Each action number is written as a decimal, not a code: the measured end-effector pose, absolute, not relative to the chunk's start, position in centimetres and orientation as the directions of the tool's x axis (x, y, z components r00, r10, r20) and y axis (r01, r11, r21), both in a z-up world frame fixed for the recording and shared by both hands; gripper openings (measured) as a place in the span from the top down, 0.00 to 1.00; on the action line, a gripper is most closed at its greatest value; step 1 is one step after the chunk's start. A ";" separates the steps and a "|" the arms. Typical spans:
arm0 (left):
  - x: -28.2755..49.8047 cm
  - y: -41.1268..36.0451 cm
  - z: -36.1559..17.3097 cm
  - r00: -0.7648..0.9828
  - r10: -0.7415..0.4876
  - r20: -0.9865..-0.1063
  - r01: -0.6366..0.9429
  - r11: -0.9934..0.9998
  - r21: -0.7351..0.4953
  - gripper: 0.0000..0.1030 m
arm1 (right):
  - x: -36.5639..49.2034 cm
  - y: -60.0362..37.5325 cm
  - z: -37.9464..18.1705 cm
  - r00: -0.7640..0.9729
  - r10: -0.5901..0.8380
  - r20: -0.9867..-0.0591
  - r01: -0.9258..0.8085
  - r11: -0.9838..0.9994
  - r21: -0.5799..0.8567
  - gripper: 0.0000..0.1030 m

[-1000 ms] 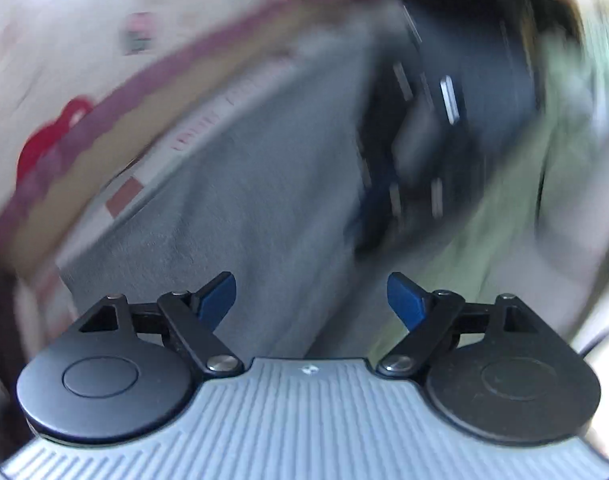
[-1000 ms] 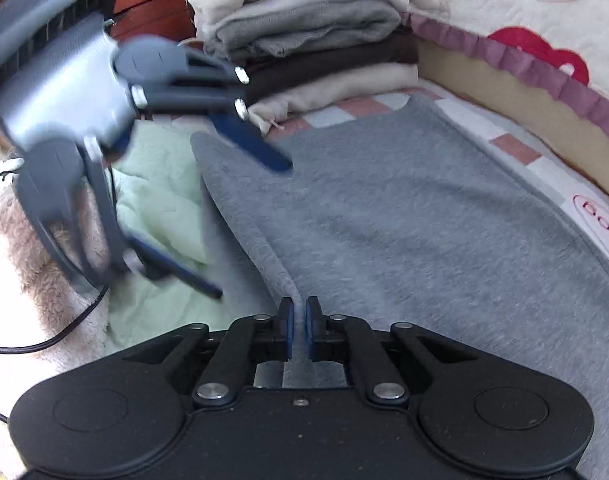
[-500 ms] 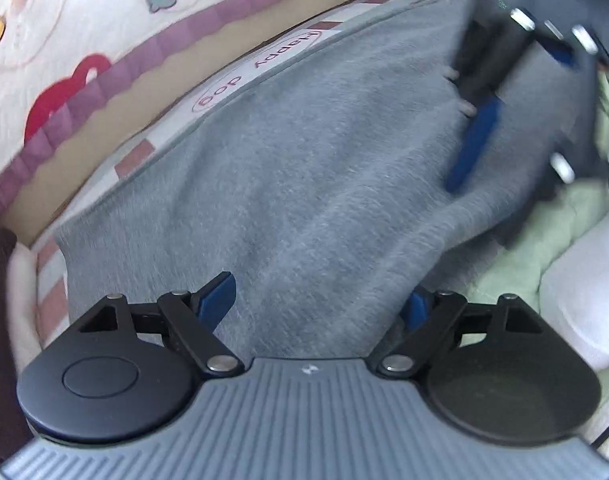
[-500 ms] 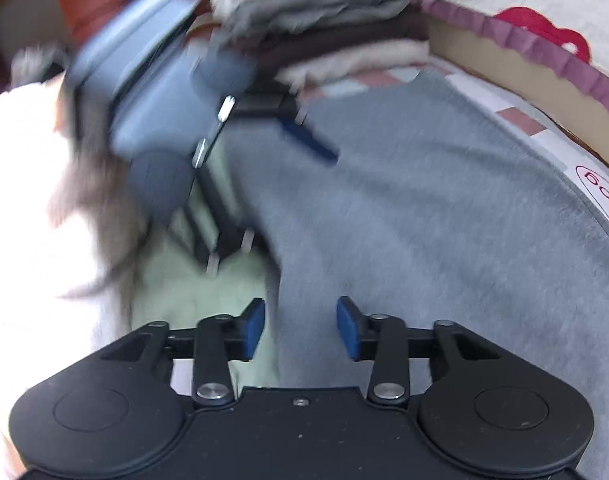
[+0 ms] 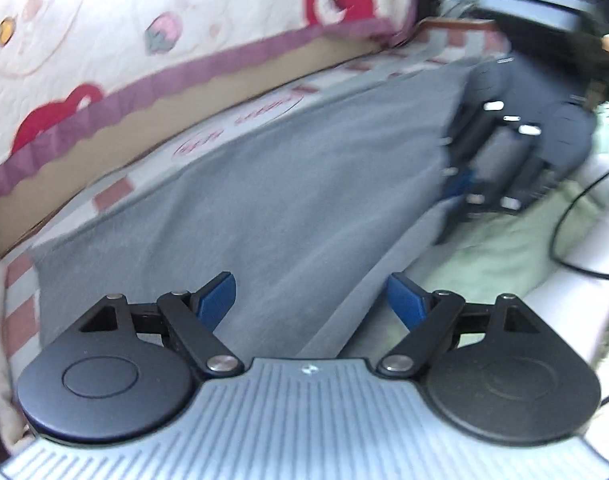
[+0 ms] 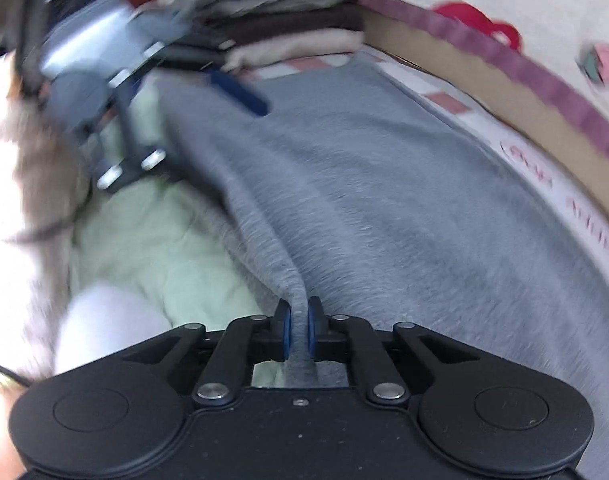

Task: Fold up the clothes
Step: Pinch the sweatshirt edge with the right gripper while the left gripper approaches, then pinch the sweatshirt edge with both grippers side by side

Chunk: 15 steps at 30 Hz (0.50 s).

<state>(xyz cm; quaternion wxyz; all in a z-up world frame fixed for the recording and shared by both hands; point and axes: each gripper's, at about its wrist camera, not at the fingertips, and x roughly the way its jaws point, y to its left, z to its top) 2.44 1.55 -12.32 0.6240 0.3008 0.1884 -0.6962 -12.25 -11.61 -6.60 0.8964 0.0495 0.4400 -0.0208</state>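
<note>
Right gripper [image 6: 299,326] is pinching a raised ridge of the grey garment [image 6: 384,208]; the blue pads [image 6: 287,326] are sitting closed on the fabric, with cloth running up between them. Left gripper [image 5: 310,294] is hovering with its fingers spread wide apart, nothing between them; the near folded edge of the grey garment [image 5: 264,208] is lying under the gap.

The garment is lying spread flat along the bed, its far edge running beside the pink-checked sheet [image 5: 112,194] and the tan bed side [image 5: 232,76]. A quilt with red shapes and a purple border [image 5: 104,40] is hanging above that side.

The near edge of the garment is overlapping a pale green cloth [image 6: 152,240], which is showing beside it in both views.

A stack of folded clothes [image 6: 280,20] is sitting at the far end of the bed, just beyond the garment's end, seen from the right wrist. Layers are looking cream, grey and dark brown.

A black cable [image 5: 568,240] is running over the green cloth and the white surface next to it.

Both views are motion-blurred; each gripper is showing in the other's camera only as a smeared shape.
</note>
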 end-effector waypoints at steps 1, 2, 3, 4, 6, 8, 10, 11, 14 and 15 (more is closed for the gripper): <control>2.0 1.5 -12.4 -0.063 -0.751 -0.657 0.976 -0.183 0.115 0.19 | -12.3 -12.2 -6.4 0.622 0.016 -0.783 0.103 0.989 0.102 0.93; 1.4 1.3 -12.7 -0.082 -0.735 -0.674 0.967 -0.222 0.124 0.18 | -12.3 -12.8 -6.3 0.632 0.026 -0.774 0.125 0.983 0.134 0.93; 0.8 1.1 -13.0 -0.100 -0.717 -0.690 0.956 -0.261 0.132 0.16 | -12.4 -13.4 -6.1 0.643 0.035 -0.765 0.146 0.975 0.167 0.93; 0.2 0.9 -13.4 -0.101 -0.696 -0.711 0.944 -0.293 0.152 0.16 | -12.4 -13.8 -5.9 0.652 0.040 -0.757 0.163 0.968 0.191 0.93; -1.3 0.2 -14.8 -0.053 -0.645 -0.762 0.913 -0.341 0.225 0.15 | -12.4 -14.1 -5.7 0.661 0.034 -0.750 0.172 0.966 0.195 0.93; -2.4 -0.2 -16.0 0.039 -0.625 -0.780 0.879 -0.350 0.324 0.14 | -12.5 -14.1 -5.7 0.660 0.033 -0.750 0.166 0.968 0.189 0.93; -2.1 -0.5 -16.0 0.063 -0.623 -0.780 0.883 -0.329 0.334 0.13 | -12.3 -14.2 -5.7 0.660 0.022 -0.751 0.169 0.970 0.176 0.93; -1.7 -0.5 -15.7 0.057 -0.623 -0.780 0.894 -0.316 0.317 0.16 | -12.2 -14.3 -5.6 0.658 0.016 -0.753 0.172 0.970 0.172 0.94; -0.4 -1.1 -14.8 0.047 -0.623 -0.781 0.916 -0.285 0.282 0.25 | -11.6 -14.7 -5.3 0.646 0.004 -0.763 0.183 0.970 0.159 0.94; 0.0 -1.6 -14.5 0.055 -0.624 -0.779 0.915 -0.281 0.289 0.29 | -11.4 -14.8 -5.1 0.648 -0.002 -0.762 0.182 0.971 0.153 0.94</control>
